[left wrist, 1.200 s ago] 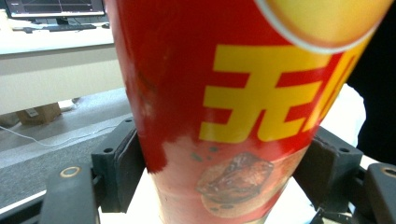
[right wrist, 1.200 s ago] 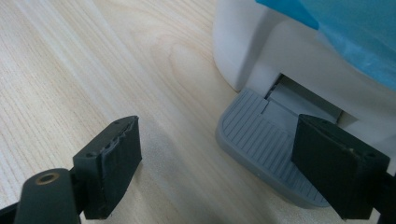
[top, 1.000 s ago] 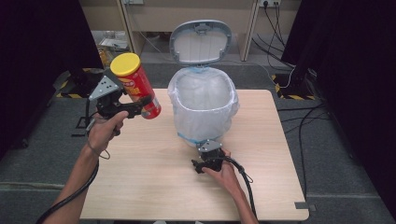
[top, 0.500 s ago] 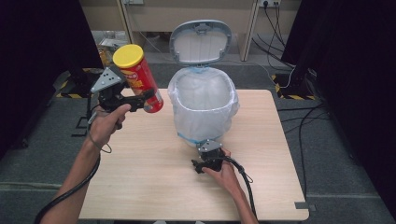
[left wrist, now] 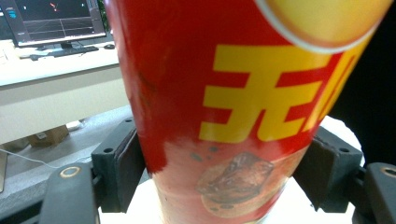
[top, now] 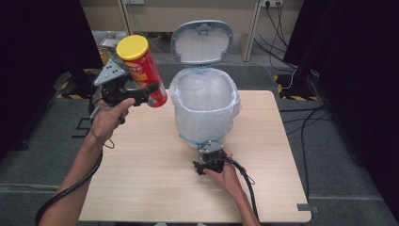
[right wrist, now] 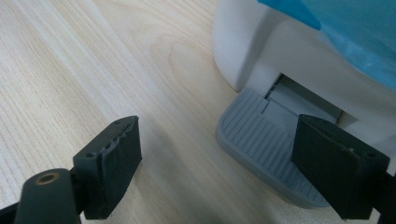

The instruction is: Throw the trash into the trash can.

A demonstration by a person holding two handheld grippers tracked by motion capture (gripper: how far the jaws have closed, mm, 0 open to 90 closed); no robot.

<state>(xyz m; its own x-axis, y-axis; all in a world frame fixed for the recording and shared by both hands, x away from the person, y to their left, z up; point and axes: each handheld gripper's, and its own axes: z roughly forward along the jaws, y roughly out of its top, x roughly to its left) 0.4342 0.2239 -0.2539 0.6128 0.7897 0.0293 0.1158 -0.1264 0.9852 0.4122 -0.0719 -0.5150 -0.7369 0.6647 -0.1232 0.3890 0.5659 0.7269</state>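
**Figure: Carrying a crisp can to a pedal bin held open**

A light wooden desk [top: 141,179] stands on grey carpet between black curtains, with a pale cabinet wall and trailing cables behind. At the left, the left hand-held gripper [top: 149,91] is raised above the desk's far left corner, its two black jaws clamped on the lower body of a tall red cardboard crisp can with a yellow plastic lid [top: 141,68]; the left gripper view shows both pads pressed flat against the can's sides [left wrist: 224,116]. The can is tilted, lid end up and away from the bin, and hangs in the air just left of the bin's rim. At the centre stands a white plastic pedal bin lined with a translucent bag edged in blue [top: 205,106], its grey-rimmed lid [top: 202,41] swung fully upright. To the right and nearer the person, the right hand-held gripper [top: 207,165] rests low at the bin's foot, jaws apart and gripping nothing; in the right gripper view one jaw sits over the ribbed grey foot pedal [right wrist: 261,144], apparently pressing it.

To do this step well, the pedal should probably be kept firmly down so the lid does not drop. The can should be brought squarely over the bag's mouth, clear of the rim and upright lid, before the jaws release.
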